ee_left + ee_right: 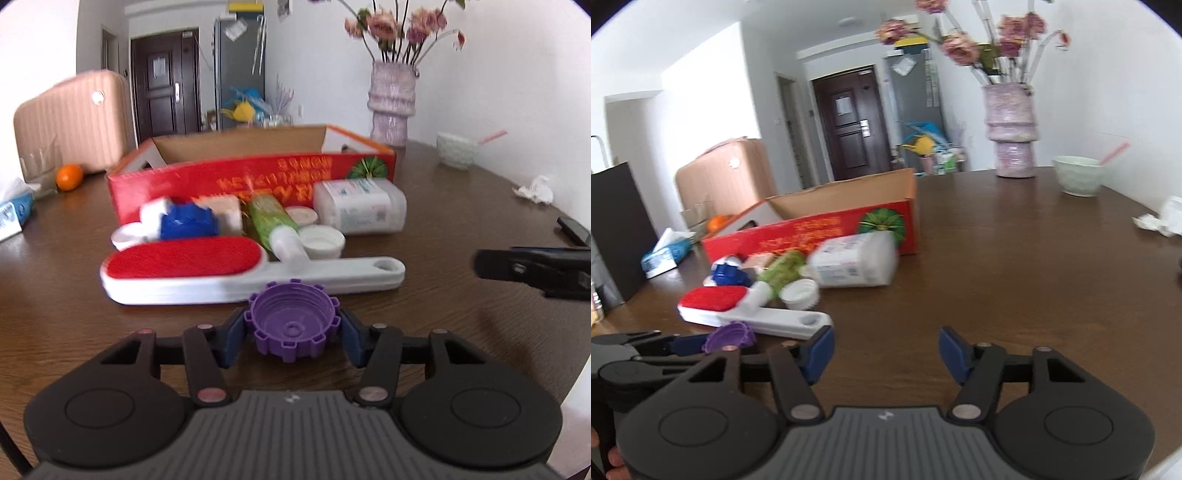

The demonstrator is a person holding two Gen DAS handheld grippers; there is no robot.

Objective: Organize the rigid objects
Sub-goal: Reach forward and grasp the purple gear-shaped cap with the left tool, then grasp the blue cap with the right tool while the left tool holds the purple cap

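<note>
My left gripper (291,328) is shut on a purple ridged cap (291,325), held just above the table; the cap also shows in the right wrist view (729,336). Beyond it lie a white lint brush with a red pad (221,273), a green tube (271,221), a blue cap (188,221), white lids (321,242) and a clear plastic tub (360,206). An open red cardboard box (251,177) stands behind them, also in the right wrist view (820,229). My right gripper (886,350) is open and empty over bare table, right of the pile.
A pink vase of flowers (391,103) and a white bowl (456,149) stand at the back right. Crumpled tissue (535,190) and a black phone (574,230) lie at the right edge. An orange (69,177) and a tissue pack (14,210) sit at the left.
</note>
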